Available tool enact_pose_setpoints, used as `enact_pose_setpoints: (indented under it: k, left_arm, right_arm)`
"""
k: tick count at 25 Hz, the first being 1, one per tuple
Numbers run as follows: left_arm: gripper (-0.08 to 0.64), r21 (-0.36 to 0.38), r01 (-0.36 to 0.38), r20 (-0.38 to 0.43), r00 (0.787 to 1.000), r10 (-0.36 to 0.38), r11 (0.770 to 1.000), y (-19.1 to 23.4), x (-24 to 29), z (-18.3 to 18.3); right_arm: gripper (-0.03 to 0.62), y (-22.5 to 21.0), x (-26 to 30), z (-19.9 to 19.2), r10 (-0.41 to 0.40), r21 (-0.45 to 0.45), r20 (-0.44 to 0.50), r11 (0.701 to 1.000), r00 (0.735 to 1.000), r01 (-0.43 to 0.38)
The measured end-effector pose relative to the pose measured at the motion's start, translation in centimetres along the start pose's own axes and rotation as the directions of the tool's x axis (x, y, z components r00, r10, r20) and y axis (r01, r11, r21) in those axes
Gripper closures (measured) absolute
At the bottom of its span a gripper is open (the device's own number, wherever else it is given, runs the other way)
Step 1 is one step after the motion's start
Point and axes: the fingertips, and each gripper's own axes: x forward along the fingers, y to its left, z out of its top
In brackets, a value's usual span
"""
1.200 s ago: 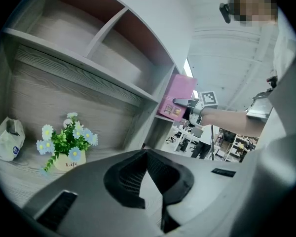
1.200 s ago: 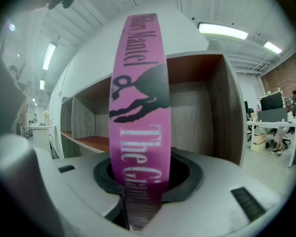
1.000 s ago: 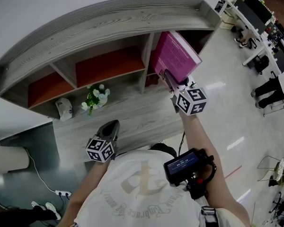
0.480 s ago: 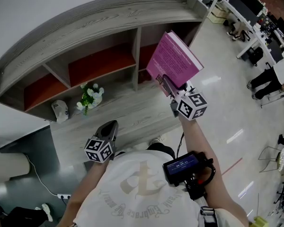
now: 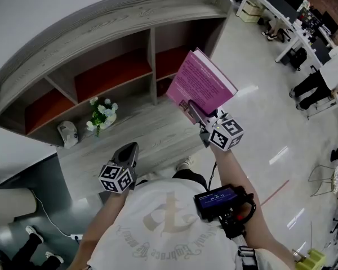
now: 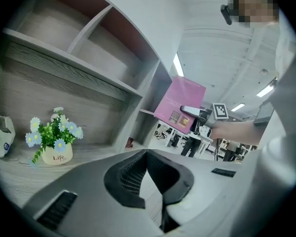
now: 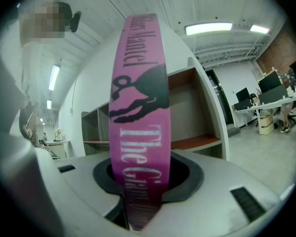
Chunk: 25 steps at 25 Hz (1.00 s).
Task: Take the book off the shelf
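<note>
Head view: right claw (image 5: 196, 110) holds book (image 5: 201, 82) clear of shelf (image 5: 119, 28).

Bright ceiling lights (image 7: 208, 28) glare; fisheye edges warp, darken.

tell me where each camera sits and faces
Head view: on the person's head, looking steeply down at the shelf; shirt, left gripper and right gripper show.
Left gripper view: on the left gripper, facing shelf and flower pot past its closed jaws; the right arm shows.
Right gripper view: on the right gripper, looking along jaws clamped on the pink book; shirt at left.
Shared: all three show book and shelf.
</note>
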Motion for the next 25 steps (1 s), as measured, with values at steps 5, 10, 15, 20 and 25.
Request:
enact_pose_setpoints:
  k: [5,10,15,20,25]
  left_arm:
    - [0.558,0.005,0.013,-0.009,1.000,-0.013,1.000,-1.1,-0.3,-0.3]
    - [0.558,0.016,0.029,-0.015,0.999,-0.028,0.999,-2.1,0.1,-0.5]
    - [0.558,0.029,0.035,-0.027,0.999,-0.035,0.999,-2.6,0.4,-0.4]
    - [0.558,0.044,0.055,-0.049,0.997,-0.053,0.998,-3.1,0.7,-0.6]
    - [0.558,0.044,0.080,-0.065,0.995,-0.077,0.996,-3.7,1.2,-0.9]
  right_arm:
    - [0.445,1.5,-2.4,-2.3,0.023,0.035,-0.022,0.999,0.999,-0.023]
    - [0.445,2.1,-4.1,-4.5,0.038,0.067,-0.047,0.997,0.998,-0.035]
    - [0.445,2.6,-5.4,-6.7,0.047,0.097,-0.076,0.994,0.996,-0.040]
    - [0.445,3.5,-6.3,-8.7,0.054,0.127,-0.092,0.991,0.994,-0.042]
    - [0.445,4.7,-7.2,-10.6,0.059,0.149,-0.132,0.988,0.990,-0.039]
